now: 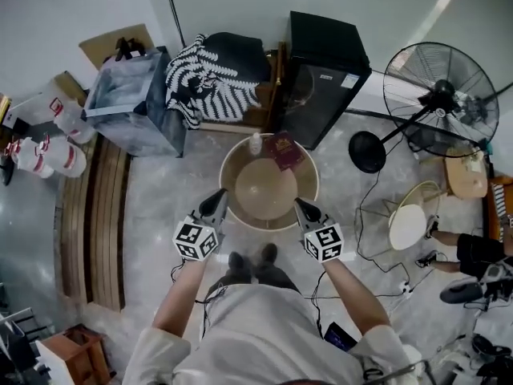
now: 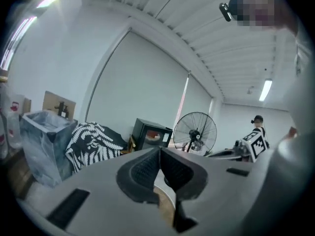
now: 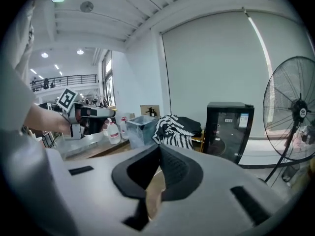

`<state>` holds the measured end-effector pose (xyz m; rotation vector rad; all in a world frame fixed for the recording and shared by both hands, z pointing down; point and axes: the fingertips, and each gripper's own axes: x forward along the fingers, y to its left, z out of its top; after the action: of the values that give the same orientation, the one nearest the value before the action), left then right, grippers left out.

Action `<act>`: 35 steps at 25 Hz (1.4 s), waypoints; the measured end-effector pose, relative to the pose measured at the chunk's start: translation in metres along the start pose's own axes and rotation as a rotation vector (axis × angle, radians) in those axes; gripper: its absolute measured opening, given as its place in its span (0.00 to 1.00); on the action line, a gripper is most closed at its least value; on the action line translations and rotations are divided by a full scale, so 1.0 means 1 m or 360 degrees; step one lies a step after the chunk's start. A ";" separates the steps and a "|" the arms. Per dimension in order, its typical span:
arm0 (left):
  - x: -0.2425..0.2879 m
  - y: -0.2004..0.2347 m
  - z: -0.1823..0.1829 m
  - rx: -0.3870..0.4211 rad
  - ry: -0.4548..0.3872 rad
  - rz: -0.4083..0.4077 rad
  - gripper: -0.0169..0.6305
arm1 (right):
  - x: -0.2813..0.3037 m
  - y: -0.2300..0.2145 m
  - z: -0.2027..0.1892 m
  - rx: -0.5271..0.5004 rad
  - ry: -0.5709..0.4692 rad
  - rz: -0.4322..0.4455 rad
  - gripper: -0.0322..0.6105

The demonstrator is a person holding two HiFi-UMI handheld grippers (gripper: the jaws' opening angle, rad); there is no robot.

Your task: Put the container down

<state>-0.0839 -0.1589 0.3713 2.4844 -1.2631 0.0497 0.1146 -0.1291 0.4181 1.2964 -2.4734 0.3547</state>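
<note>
A round beige container (image 1: 228,167) hangs in front of me, over the marble floor. A small clear bottle (image 1: 256,143) and a dark red packet (image 1: 283,151) lie at its far side. My left gripper (image 1: 218,198) is shut on the left rim, and my right gripper (image 1: 299,205) is shut on the right rim. In the left gripper view the pads of the left gripper (image 2: 160,154) meet, with a sliver of beige container (image 2: 165,208) below them. The right gripper view shows the same: the right gripper (image 3: 160,151) is closed over the container's wall (image 3: 153,195).
Beyond the container stand a black cabinet (image 1: 321,66), a striped cloth (image 1: 208,74) on a chair and a grey bin (image 1: 132,103). A floor fan (image 1: 437,99) and a round white stool (image 1: 409,224) are at the right. A wooden bench (image 1: 96,215) runs along the left. Another person's leg (image 1: 473,251) shows at far right.
</note>
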 end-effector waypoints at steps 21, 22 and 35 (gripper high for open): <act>-0.089 -0.002 0.062 0.0133 -0.0148 -0.0106 0.05 | -0.059 0.068 0.070 -0.0142 -0.0201 -0.0186 0.04; -0.091 -0.004 0.062 0.0146 -0.0152 -0.0103 0.05 | -0.062 0.068 0.071 -0.0145 -0.0213 -0.0185 0.04; -0.087 -0.021 0.065 0.0193 -0.0159 -0.0054 0.05 | -0.082 0.042 0.074 -0.0119 -0.0256 -0.0192 0.04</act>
<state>-0.1277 -0.1013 0.2879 2.6410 -1.2929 -0.0070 0.1109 -0.0714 0.3152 1.4869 -2.4953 0.1317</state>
